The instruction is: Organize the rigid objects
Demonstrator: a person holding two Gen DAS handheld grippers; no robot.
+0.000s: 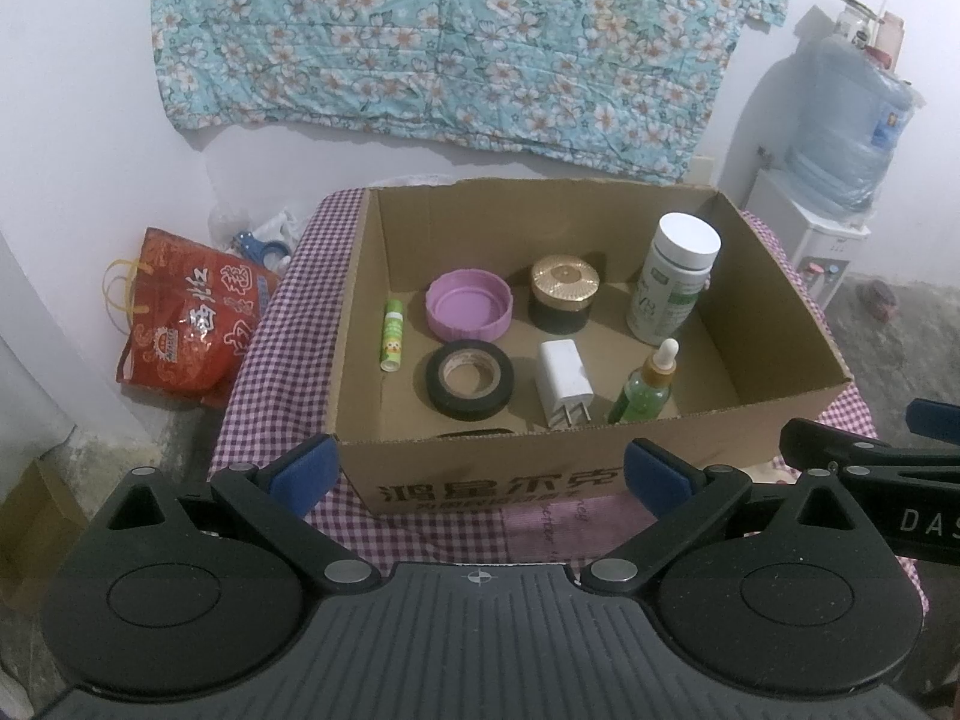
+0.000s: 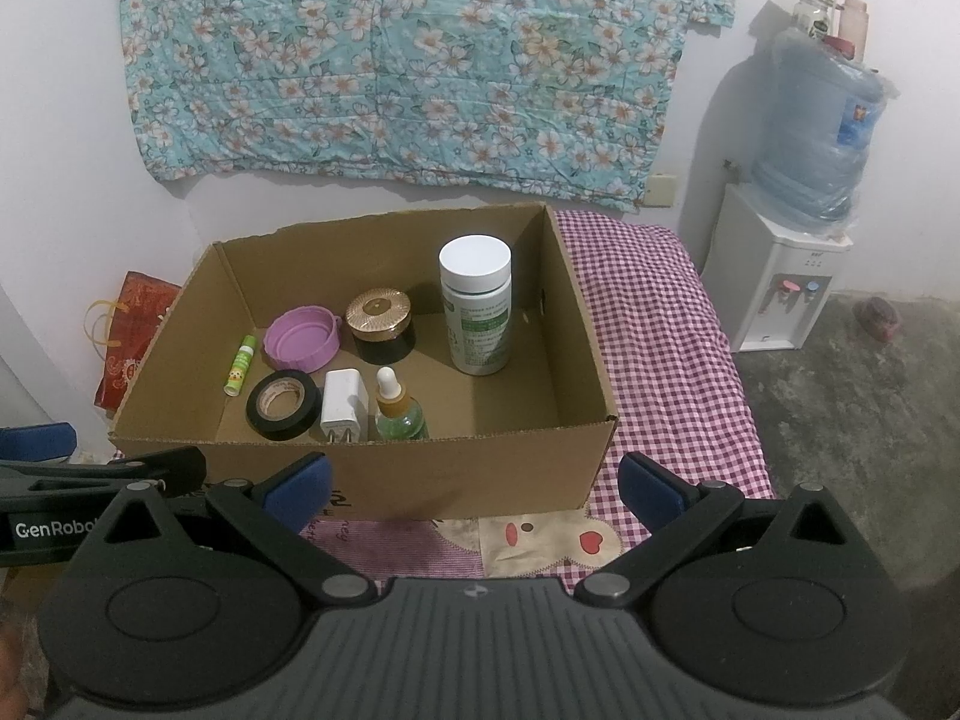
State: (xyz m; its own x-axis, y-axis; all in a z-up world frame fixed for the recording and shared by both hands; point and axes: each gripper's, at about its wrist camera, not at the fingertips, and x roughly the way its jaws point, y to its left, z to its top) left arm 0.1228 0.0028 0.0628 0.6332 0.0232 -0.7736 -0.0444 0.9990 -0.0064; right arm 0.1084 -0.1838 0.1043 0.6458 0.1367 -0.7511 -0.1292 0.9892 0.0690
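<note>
Left tool (image 1: 477,468) and right tool (image 2: 474,483) gape wide, empty, before the cardboard box (image 2: 420,468).

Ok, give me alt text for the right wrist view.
An open cardboard box on a checked cloth holds a white bottle, jar, purple lid, tape roll, charger, dropper bottle and lip balm. The right gripper is open and empty.

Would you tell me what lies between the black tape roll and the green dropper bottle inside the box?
A white charger plug lies between the tape roll and dropper bottle, shown in both wrist views.
</note>
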